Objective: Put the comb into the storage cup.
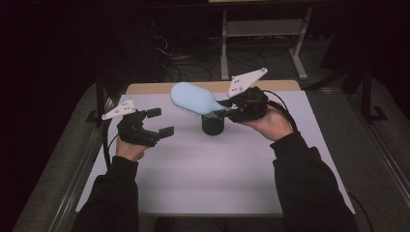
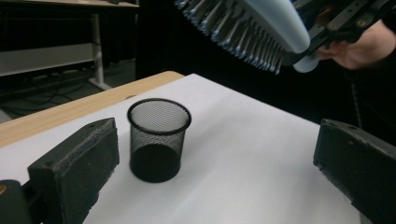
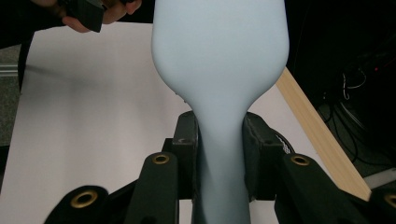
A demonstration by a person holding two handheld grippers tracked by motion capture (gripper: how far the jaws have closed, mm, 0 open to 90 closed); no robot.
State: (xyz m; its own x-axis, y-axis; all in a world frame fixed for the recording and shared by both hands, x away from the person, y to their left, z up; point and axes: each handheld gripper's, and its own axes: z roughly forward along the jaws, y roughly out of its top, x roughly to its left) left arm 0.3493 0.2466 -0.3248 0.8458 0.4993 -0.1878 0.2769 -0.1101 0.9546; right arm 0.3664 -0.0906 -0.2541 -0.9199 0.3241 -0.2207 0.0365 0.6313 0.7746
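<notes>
While over cup, hairbrush (clamped)

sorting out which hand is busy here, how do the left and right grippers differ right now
The right gripper is shut on the pale blue hairbrush, clamping its handle; the left gripper is open and holds nothing. The right gripper is held above the black mesh cup, while the left gripper hangs off to the cup's left, over the white table. Both are black, hand-held, and carry a grey three-cornered plate.
</notes>
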